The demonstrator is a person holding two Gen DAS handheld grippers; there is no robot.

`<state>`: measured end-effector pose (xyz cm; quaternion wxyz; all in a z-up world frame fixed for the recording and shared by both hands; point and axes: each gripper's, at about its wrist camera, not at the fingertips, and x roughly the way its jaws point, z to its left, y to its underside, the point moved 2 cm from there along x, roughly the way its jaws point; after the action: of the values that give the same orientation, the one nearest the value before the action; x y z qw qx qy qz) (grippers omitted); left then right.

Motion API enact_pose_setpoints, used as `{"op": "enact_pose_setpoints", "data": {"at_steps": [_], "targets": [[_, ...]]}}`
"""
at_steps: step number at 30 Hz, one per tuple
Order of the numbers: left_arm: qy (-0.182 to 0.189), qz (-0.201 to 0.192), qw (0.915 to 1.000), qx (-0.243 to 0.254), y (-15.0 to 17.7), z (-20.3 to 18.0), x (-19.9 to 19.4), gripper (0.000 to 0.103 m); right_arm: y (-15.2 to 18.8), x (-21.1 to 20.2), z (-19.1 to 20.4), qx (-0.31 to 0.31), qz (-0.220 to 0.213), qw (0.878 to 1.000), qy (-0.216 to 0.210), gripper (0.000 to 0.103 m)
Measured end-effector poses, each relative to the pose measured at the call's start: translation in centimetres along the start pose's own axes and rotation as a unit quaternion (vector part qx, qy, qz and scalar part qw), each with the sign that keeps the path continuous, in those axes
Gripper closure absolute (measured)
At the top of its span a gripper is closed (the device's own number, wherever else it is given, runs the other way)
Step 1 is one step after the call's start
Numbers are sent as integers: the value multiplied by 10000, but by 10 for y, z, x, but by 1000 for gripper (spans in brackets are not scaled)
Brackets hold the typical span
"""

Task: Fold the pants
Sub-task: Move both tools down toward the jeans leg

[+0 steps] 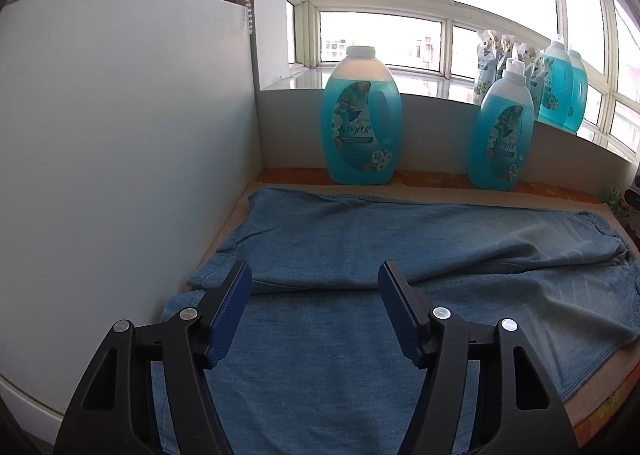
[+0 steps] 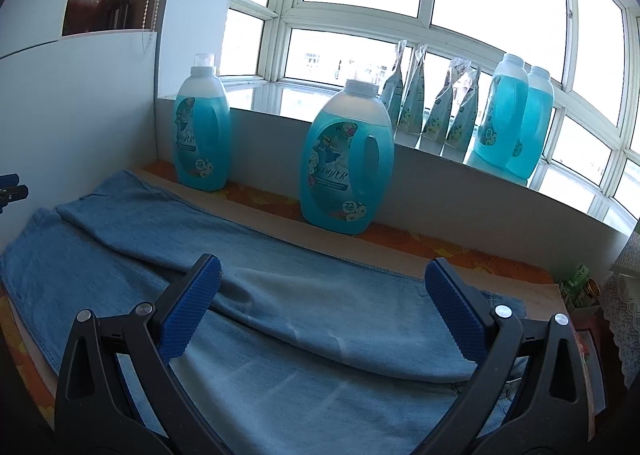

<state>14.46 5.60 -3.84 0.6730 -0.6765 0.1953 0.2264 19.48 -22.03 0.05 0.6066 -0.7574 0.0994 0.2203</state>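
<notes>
Blue denim pants lie spread flat on the table, one leg lying partly over the other, leg ends to the left and waist to the right. They also show in the right wrist view. My left gripper is open and empty, hovering just above the near leg close to the leg ends. My right gripper is open and empty, hovering over the upper part of the pants near the waist. The tip of the left gripper shows at the left edge of the right wrist view.
Two blue detergent bottles stand behind the pants. A white panel walls the left side. More bottles and pouches stand on the windowsill. Small items crowd the right end.
</notes>
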Motion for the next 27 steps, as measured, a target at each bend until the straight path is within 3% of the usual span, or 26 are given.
{"op": "enact_pose_setpoints", "data": {"at_steps": [8, 17, 23, 27], "targets": [[7, 257, 9997, -57, -33, 6, 55, 43, -23, 70, 4, -144, 465, 9965, -680, 0], [-468, 720, 9963, 8, -60, 25, 138, 43, -34, 151, 24, -362, 972, 9870, -1230, 0], [-589, 1001, 9931, -162, -69, 41, 191, 43, -29, 211, 41, -591, 1278, 9816, -1293, 0], [-702, 1150, 9908, 139, -71, 35, 224, 43, -22, 253, 54, -724, 1578, 9749, -1397, 5]]}}
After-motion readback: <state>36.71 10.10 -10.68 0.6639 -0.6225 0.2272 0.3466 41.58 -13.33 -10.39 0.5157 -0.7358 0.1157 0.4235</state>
